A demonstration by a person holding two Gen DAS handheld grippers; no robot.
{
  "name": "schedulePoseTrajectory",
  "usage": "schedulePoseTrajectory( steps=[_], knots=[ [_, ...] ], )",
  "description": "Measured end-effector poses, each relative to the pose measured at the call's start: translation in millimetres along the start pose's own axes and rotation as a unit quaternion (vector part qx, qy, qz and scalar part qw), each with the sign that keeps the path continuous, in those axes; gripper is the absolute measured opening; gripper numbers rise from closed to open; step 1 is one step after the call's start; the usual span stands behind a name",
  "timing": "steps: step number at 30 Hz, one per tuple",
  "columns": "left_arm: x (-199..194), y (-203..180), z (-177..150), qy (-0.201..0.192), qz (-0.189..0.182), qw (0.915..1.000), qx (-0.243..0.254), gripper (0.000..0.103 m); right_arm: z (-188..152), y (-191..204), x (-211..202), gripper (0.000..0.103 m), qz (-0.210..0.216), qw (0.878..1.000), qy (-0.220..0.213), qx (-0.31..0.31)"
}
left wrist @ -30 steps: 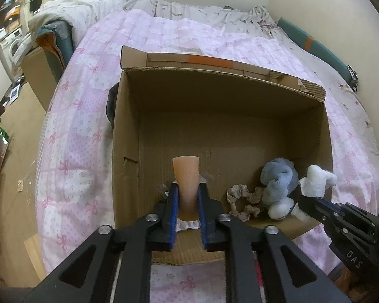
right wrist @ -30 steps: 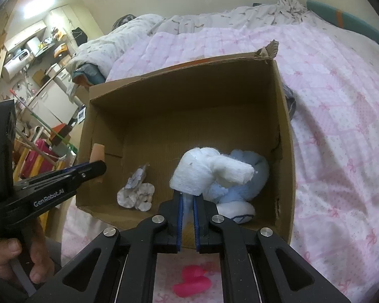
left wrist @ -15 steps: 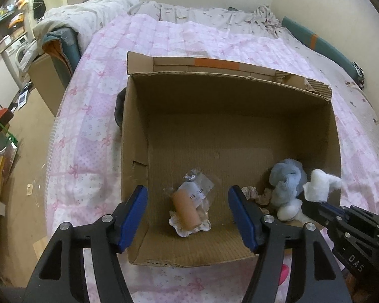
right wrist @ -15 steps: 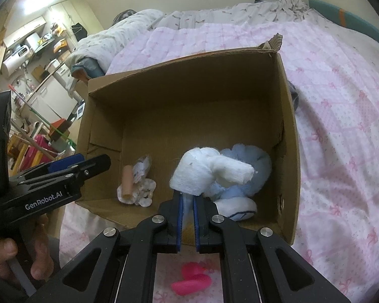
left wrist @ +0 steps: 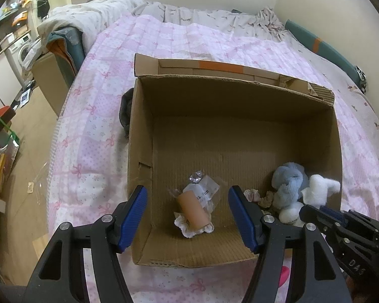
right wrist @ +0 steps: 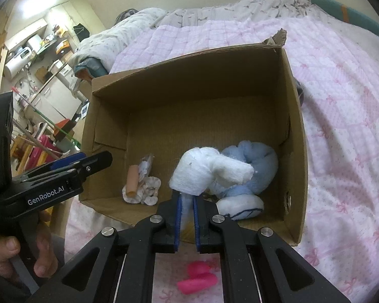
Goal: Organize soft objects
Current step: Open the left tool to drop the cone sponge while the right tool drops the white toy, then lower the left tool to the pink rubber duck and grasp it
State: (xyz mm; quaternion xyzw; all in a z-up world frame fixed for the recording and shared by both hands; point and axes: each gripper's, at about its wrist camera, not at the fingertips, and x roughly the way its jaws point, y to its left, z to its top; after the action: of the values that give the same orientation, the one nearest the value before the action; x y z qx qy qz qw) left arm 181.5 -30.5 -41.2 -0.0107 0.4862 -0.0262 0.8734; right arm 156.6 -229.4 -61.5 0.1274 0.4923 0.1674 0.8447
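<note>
Jaws on the left gripper (left wrist: 188,217) are now standing wide apart and holding nothing, where a second ago they were pinching the peach-coloured roll (left wrist: 192,208). That roll is now lying on its side on the floor of the cardboard box (left wrist: 240,93), so this item looks delivered and the left hand is free for another. Jaws on the right gripper (right wrist: 187,216) are still clamping together on the white fluffy bundle (right wrist: 202,174), holding it above the box's near right corner; that release appears to be the step still pending.

Largest first: a pink quilted bedspread (left wrist: 93,131) with bow prints is covering the bed, puffy and soft. The box sitting on it is plain brown corrugated card, open-topped, with a torn far flap. Inside at the right, a pale blue plush toy (right wrist: 252,161) is curling around itself, fuzzy, with a smooth white foot. The white bundle is looking like rolled fleece, lumpy and matte. The roll is a smooth short cylinder, resting on a frilly white scrunchie (left wrist: 193,228) beside crinkled clear wrapping (left wrist: 206,189). A bright pink object (right wrist: 197,277), shape unclear, is lying on the bedspread outside the box's near wall.
</note>
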Motion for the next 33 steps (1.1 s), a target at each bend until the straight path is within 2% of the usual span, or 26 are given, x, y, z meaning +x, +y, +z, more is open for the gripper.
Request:
schedulePoseTrajectory(
  steps=[1,2,4,5,7,12,19,25,33],
  knots=[
    [0,0,0,0.001,-0.001,1.0,0.0,0.064,1,-1,2,0.015,0.001,1.0,0.002,0.004],
    [0,0,0,0.003,-0.002,1.0,0.0,0.064,1,-2,2,0.026,0.003,1.0,0.004,0.01],
    [0,1,0,0.003,-0.003,1.0,-0.002,0.064,2,-5,-1,0.057,0.013,1.0,-0.001,0.021],
    [0,1,0,0.003,-0.003,1.0,-0.003,0.064,3,-5,-4,0.08,0.01,1.0,-0.01,0.025],
    [-1,1,0,0.003,-0.004,1.0,-0.004,0.064,3,-7,-10,0.081,0.01,0.999,-0.027,0.03],
    [-1,0,-1,0.001,0.001,1.0,-0.001,0.064,1,-15,-8,0.081,0.014,0.998,-0.015,0.054],
    [-7,4,-6,0.001,0.006,1.0,-0.005,0.064,3,-15,-13,0.081,0.01,0.999,-0.021,0.048],
    [-19,5,-14,-0.005,0.014,0.9999,0.001,0.064,1,-24,-26,0.081,0.009,0.997,-0.035,0.068],
    [-39,-3,-34,-0.003,-0.005,0.9999,-0.009,0.064,-11,-39,-52,0.081,0.004,0.996,-0.047,0.078]
  ],
)
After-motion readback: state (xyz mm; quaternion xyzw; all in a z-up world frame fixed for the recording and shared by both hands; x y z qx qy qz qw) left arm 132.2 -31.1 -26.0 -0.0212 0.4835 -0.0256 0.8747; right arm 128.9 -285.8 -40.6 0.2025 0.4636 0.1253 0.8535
